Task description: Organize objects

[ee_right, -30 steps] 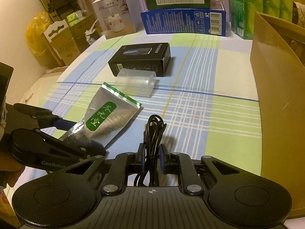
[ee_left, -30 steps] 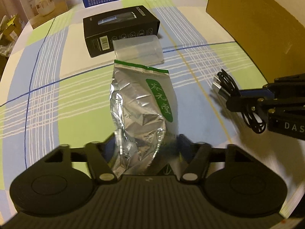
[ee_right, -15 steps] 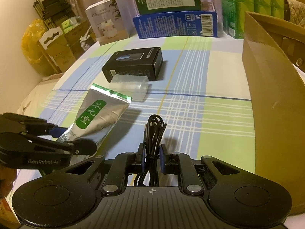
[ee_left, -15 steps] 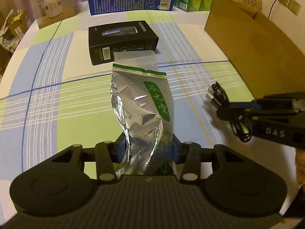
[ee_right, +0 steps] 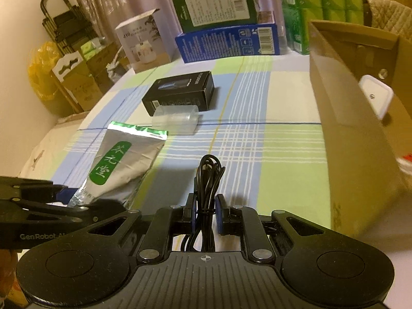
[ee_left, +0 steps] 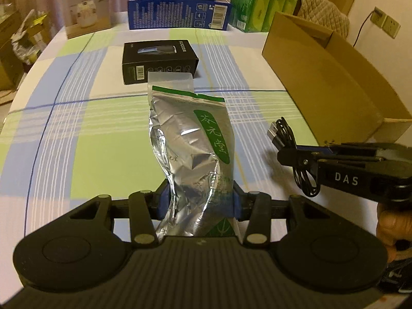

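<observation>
Right wrist view shows my right tongs (ee_right: 205, 212) closed tight on the coiled black USB cable (ee_right: 209, 172), its loop pointing ahead. The open cardboard box (ee_right: 345, 118) stands on the tabletop (ee_right: 257, 134) off to their right, so that arm is the nearer one. My left tongs (ee_left: 200, 200) are clamped on the bottom end of the silver tea pouch (ee_left: 190, 139), long axis straight away from me, lifted off the cloth. Judging by that, the box lies further right across the cable.
</observation>
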{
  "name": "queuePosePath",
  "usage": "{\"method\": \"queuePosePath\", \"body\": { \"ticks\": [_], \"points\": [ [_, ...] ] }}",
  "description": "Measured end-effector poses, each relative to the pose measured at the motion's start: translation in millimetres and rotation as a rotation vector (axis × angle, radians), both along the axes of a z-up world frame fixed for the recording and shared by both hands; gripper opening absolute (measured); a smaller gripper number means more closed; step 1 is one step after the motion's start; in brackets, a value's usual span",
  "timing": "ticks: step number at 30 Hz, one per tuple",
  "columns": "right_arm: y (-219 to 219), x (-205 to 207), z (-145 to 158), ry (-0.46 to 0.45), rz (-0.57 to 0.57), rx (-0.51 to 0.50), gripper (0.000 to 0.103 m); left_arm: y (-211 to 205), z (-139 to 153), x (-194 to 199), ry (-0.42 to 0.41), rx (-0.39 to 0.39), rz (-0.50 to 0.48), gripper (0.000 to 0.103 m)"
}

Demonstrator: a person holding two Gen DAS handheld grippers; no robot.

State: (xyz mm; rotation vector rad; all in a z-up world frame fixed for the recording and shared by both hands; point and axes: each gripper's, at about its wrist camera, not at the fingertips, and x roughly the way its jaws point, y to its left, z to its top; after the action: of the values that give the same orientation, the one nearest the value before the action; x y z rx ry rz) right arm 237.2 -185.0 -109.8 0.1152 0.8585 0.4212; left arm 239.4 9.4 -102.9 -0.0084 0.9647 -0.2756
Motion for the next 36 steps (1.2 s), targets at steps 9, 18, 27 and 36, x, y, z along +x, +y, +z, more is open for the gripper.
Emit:
{"method": "queuePosePath", "body": {
  "ticks": [9, 18, 27, 36],
  "points": [
    [-16.6, -50.9, 22.1, -0.021, -0.053, 0.016, 0.011, -10.2, 15.1, -52.4, -0.003, -0.033, 0.052, 0.041],
    [-26.8, -90.1, 41.8, -0.037, -0.065, 0.020, 0.011, -22.3, 41.1, -94.2, -0.029, -0.040, 0.071, 0.041],
    [-30.6, -115.2, 62.9, -0.073, -0.056, -0.013, 0.011, -33.9, 69.7, -120.5, -0.073, -0.043, 0.074, 0.041],
    [-36.8, -125.3, 75.4, -0.098, -0.053, -0.022, 0.011, -41.8, 83.3, -133.0, -0.097, -0.057, 0.069, 0.041]
  ]
}}
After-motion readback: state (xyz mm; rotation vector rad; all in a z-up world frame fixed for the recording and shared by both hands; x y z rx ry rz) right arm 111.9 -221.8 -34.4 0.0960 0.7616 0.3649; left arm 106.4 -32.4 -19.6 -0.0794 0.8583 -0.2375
